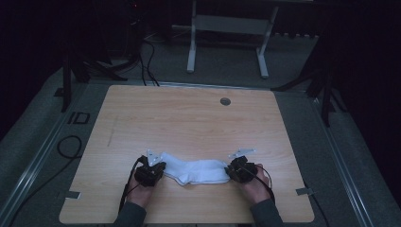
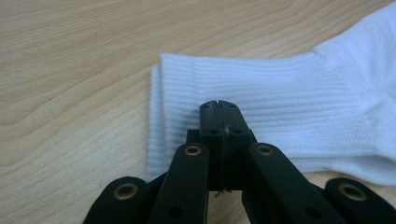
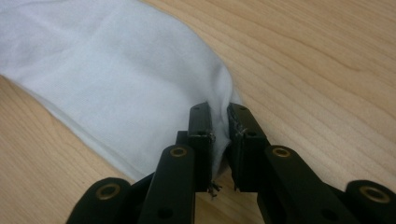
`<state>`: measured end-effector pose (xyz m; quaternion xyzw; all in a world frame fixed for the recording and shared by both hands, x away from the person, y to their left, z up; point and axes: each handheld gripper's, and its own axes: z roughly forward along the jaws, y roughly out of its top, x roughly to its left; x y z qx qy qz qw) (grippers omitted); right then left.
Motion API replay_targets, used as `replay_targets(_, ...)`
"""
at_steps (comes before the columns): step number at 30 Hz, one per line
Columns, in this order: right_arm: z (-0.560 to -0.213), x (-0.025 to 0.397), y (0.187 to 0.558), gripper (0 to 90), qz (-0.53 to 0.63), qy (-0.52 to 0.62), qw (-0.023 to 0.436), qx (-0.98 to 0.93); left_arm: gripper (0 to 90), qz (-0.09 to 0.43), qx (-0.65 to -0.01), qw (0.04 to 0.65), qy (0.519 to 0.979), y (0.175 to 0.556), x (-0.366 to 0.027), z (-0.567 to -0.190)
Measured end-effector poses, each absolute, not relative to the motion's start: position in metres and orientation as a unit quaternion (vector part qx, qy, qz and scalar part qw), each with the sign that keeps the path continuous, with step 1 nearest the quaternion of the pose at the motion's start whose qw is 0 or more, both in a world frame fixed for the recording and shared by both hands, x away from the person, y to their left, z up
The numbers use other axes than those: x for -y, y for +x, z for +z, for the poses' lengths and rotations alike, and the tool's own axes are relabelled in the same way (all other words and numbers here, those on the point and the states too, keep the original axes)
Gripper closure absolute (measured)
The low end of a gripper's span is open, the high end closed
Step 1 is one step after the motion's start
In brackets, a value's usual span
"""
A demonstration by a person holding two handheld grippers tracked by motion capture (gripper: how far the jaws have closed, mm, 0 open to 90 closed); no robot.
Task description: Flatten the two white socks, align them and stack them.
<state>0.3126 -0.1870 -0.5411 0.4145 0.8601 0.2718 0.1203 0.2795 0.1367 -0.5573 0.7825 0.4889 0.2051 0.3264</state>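
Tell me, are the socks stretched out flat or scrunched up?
Flat: the white socks lie lengthwise on the table.

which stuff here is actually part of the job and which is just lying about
In the job:
white socks
left gripper, at the ribbed cuff end
right gripper, shut on the toe end

Lying about:
grommet hole in the table
cables on the floor

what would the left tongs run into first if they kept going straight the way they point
The white sock itself: the left tongs sit shut over its ribbed cuff, pointing along it toward the foot. Beyond that, probably bare table.
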Motion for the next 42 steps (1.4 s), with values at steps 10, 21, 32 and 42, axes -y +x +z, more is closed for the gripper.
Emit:
replay_targets(10, -0.543, 0.194, 0.322, 80.4, 0.266, 0.413, 0.146, -0.859, 89.6, 0.207, -0.484, 0.325, 0.786, 0.278, -0.133, -0.557)
replay_targets(21, -0.541, 0.189, 0.331, 65.6, 0.265, 0.409, 0.158, -0.859, 89.0, 0.199, -0.489, 0.335, 0.781, 0.278, -0.135, -0.557)
replay_targets(32, -0.527, 0.202, 0.325, 56.2, 0.321, 0.426, 0.141, -0.834, 86.6, 0.216, -0.488, 0.348, 0.771, 0.277, -0.14, -0.551)
replay_targets(42, -0.532, 0.206, 0.324, 54.2, 0.317, 0.436, 0.139, -0.831, 86.6, 0.224, -0.504, 0.353, 0.756, 0.279, -0.155, -0.545)
